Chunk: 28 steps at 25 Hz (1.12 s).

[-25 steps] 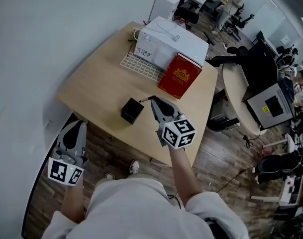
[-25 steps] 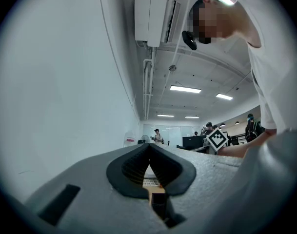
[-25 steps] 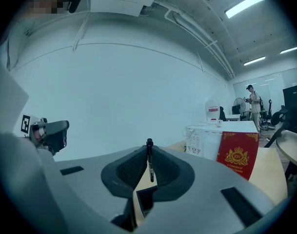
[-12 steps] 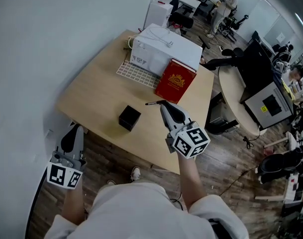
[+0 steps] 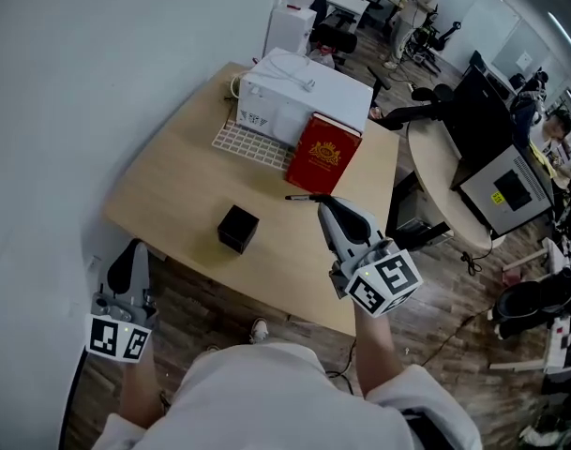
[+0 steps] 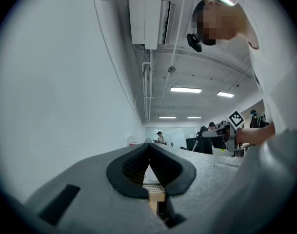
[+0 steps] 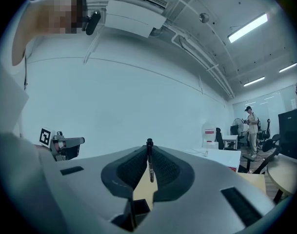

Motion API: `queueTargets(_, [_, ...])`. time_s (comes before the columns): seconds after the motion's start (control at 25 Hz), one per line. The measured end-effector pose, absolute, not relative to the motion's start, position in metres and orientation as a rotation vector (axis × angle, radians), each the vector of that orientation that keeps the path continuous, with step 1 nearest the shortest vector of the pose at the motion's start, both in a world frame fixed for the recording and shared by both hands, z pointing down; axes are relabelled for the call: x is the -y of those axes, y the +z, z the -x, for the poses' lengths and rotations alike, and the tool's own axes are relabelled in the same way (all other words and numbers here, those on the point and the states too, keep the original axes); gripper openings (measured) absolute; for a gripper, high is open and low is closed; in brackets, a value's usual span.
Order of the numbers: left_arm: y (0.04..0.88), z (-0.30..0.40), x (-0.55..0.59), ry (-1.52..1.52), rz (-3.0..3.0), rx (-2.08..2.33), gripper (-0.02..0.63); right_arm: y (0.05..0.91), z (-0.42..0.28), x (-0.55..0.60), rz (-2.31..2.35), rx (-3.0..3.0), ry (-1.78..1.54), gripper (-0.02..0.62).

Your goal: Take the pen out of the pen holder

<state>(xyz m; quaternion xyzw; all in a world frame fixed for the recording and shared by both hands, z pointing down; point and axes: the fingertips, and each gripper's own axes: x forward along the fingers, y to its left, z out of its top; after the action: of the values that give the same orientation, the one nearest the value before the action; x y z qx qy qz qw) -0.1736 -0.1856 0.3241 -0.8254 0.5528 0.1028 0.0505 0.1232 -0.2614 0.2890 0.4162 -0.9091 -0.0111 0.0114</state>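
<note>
The black cube pen holder stands on the wooden table near its front edge. My right gripper hovers above and to the right of the holder, well apart from it, shut on a thin black pen that sticks out level to the left. In the right gripper view the pen stands pinched between the dark pads. My left gripper hangs off the table's front left corner, shut with nothing in it; its pads meet at the tips.
At the back of the table stand a white box, a red book leaning on it and a white grid tray. A round desk with a monitor is to the right. People stand far off.
My right gripper has risen and drifted right with the pen, further from the black holder. The left gripper has stayed almost where it was.
</note>
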Motion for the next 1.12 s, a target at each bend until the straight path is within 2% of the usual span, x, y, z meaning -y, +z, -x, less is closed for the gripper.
queueTargets(0.84, [0.324, 0.198, 0.164, 0.313, 2.398, -1.855, 0.015, 0.261, -0.186, 0.226, -1.488, 2.831, -0.087, 0.031])
queueTargets(1.12, [0.333, 0.212, 0.146, 0.304, 2.376, -1.907, 0.015, 0.273, -0.188, 0.211, -1.521, 2.788, -0.080, 0.032])
